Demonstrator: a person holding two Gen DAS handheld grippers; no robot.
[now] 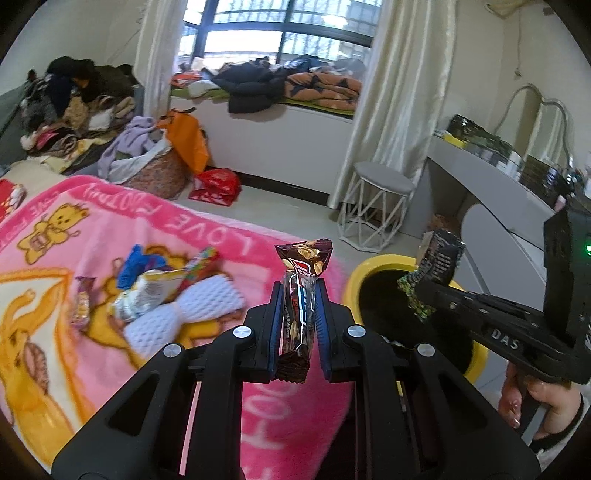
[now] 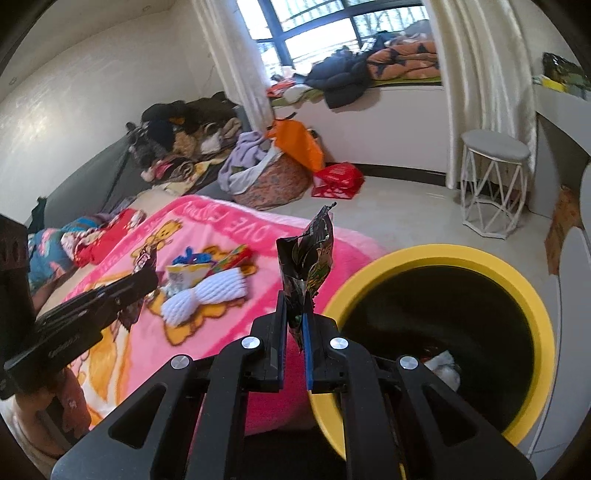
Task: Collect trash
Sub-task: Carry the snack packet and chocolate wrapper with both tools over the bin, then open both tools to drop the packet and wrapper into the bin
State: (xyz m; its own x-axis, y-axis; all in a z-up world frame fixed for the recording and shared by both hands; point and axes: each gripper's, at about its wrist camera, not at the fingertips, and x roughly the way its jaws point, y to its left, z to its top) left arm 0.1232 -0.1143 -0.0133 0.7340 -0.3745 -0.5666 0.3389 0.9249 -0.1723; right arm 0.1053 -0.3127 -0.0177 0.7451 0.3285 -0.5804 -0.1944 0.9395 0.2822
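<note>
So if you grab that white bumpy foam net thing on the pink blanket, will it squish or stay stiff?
Probably squishy: the white foam net looks like soft mesh, pinched in at its middle and flared at both ends. It likely weighs very little, since the pink blanket hardly dents under it. It shouldn't roll, lying flat, though a light push might slide it.

Each wrist camera looked forward and downward along its own fingers, close over the pink blanket (image 1: 110, 229). Both shared the yellow bin (image 2: 461, 254) and the window (image 1: 258, 33).
</note>
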